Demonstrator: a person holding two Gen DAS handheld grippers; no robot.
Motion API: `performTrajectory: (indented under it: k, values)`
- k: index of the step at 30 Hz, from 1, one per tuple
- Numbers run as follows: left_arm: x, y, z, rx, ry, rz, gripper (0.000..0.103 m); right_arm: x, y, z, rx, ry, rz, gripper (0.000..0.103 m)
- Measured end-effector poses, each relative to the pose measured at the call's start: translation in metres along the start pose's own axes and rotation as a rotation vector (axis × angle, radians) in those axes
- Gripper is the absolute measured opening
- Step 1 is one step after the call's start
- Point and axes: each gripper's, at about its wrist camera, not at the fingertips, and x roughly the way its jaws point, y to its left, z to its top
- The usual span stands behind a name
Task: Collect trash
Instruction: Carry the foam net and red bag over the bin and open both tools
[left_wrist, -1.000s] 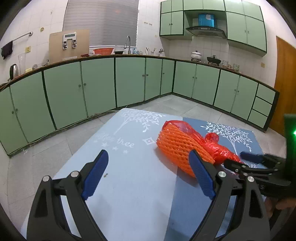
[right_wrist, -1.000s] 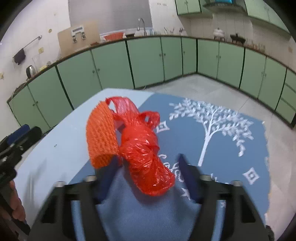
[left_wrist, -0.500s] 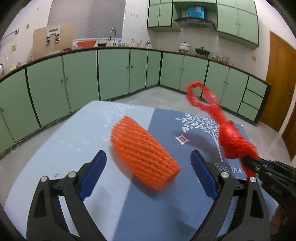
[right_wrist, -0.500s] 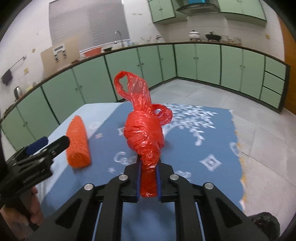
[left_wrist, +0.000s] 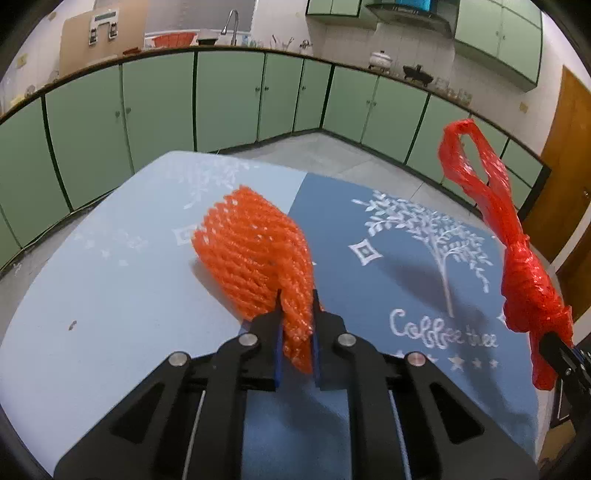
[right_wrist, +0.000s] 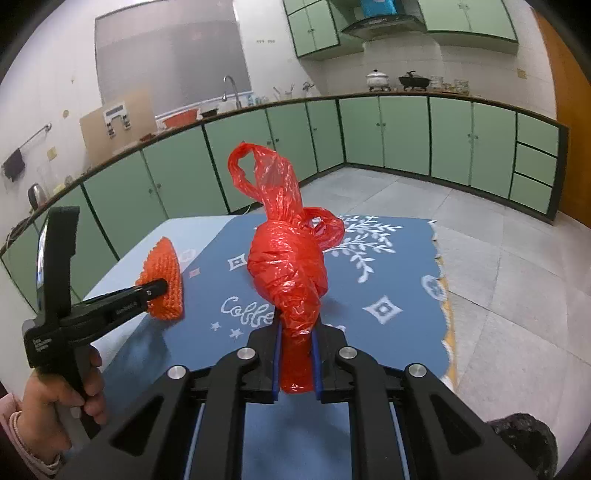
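The left claw (left_wrist: 295, 325) has just closed on the net (left_wrist: 255, 254), which half a second ago lay free between wide jaws. The right claw (right_wrist: 295, 354) holds the bag (right_wrist: 288, 266) above the surface (right_wrist: 399, 288). Both items are now secured for disposal.

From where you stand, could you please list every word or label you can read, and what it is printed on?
"Coffee tree": white script on the blue tablecloth, fully visible in the left wrist view.
White lettering on the left hand-held gripper body: too small to read.
Nothing else is legible.
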Motion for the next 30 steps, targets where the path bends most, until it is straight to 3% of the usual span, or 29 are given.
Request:
performTrajectory:
  k: [7, 15, 21, 26, 28, 30]
  values:
    - [-0.068, -0.033, -0.018, 0.051, -0.095, -0.117, 0.009, -0.069, -0.024, -0.015, 0.038, -0.063, -0.068, 0.013]
    - [-0.145, -0.144, -0.07, 0.241, -0.129, -0.407, 0.009, -0.17, -0.1, -0.076, 0.16, -0.054, -0.272, 0.013]
    - [-0.16, -0.233, -0.126, 0.351, -0.051, -0.574, 0.009, -0.213, -0.15, -0.122, 0.244, 0.013, -0.386, 0.013]
    - [-0.146, -0.286, -0.177, 0.446, 0.077, -0.637, 0.01, -0.229, -0.189, -0.158, 0.331, 0.077, -0.438, 0.013]
    - [-0.139, -0.301, -0.191, 0.479, 0.104, -0.628, 0.017, -0.228, -0.203, -0.171, 0.351, 0.113, -0.441, 0.018]
    - [-0.137, -0.311, -0.203, 0.506, 0.105, -0.616, 0.039, -0.227, -0.211, -0.175, 0.365, 0.12, -0.435, 0.02]
